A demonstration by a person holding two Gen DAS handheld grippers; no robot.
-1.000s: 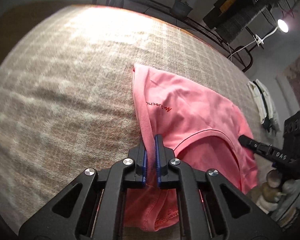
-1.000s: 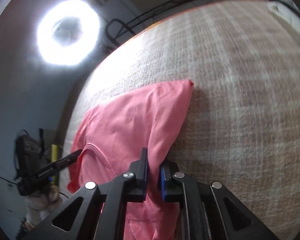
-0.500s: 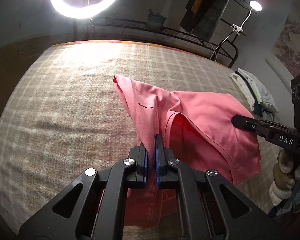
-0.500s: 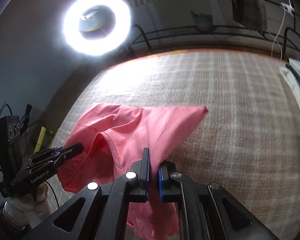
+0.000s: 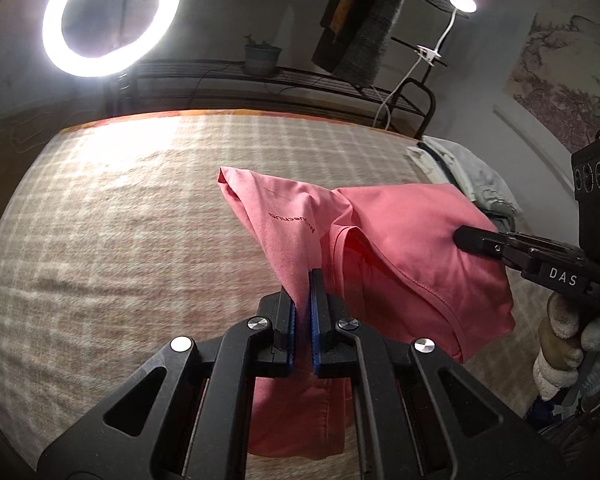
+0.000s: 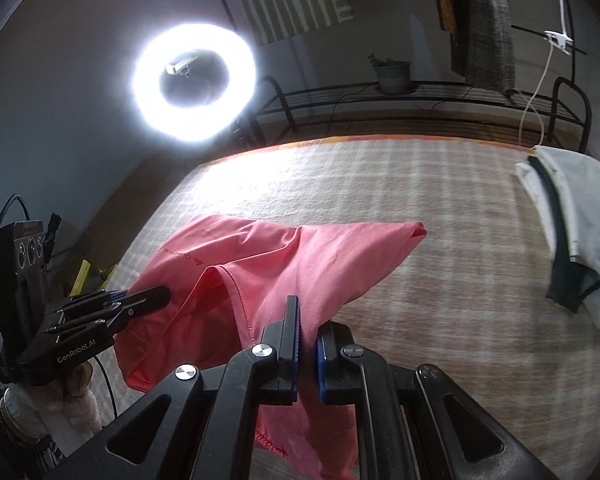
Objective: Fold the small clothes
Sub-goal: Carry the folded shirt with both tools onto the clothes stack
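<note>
Left wrist view: the left hand-held gripper (image 5: 303, 312) is clenched on a bunched edge of the pink T-shirt (image 5: 400, 240), lifted above the plaid bedspread (image 5: 120, 220), probably so the cloth hangs free and can be spread before folding. The right hand-held gripper (image 5: 466, 238) pinches the shirt's far side.

Right wrist view: the right hand-held gripper (image 6: 308, 332) has its jaws nearly together, grasping pink fabric that drapes below. The T-shirt (image 6: 300, 256) stretches between both tools; the left hand-held gripper (image 6: 156, 296) grips its other edge. Folded white clothes (image 6: 572, 208) lie well apart.
</note>
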